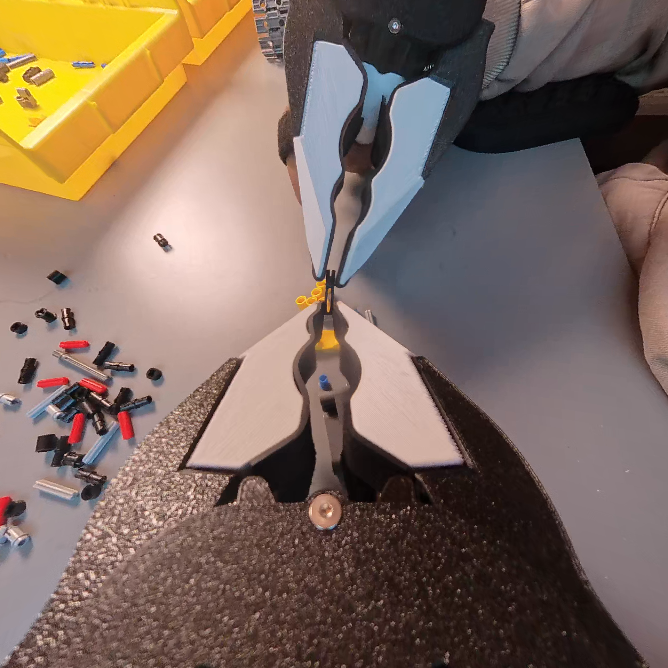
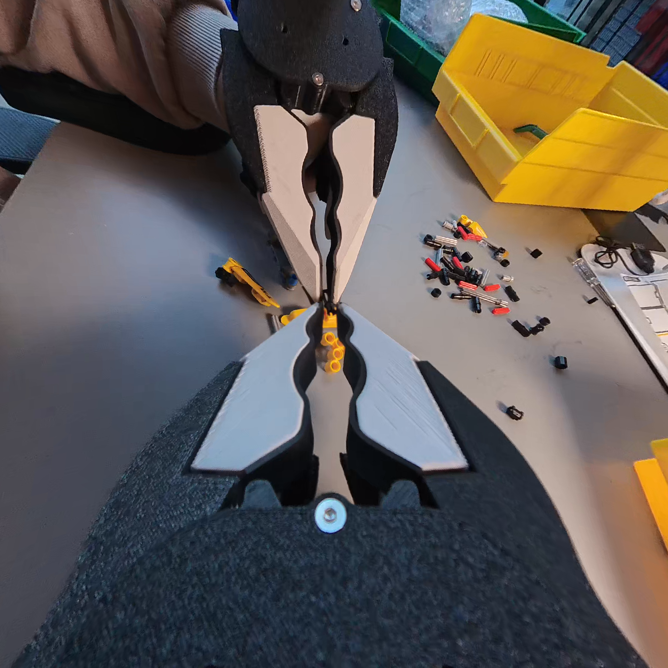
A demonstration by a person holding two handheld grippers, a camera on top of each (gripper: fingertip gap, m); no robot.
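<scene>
desk (image 2: pixel 108 253): grey, carrying yellow bins (image 2: pixel 542 144) and scattered pins (image 2: pixel 466 271)
left claw (image 1: pixel 327 311): narrow, pinching a black piece (image 1: pixel 329 289), long axis upright
right claw (image 2: pixel 327 309): narrow on the same piece, tip to tip
yellow part (image 2: pixel 334 352): just below the tips

A grey table (image 2: pixel 126 361) carries yellow bins (image 2: pixel 564 144), scattered small black, red and grey plastic pins (image 1: pixel 79 397), and a yellow piece (image 2: pixel 249 282).
</scene>
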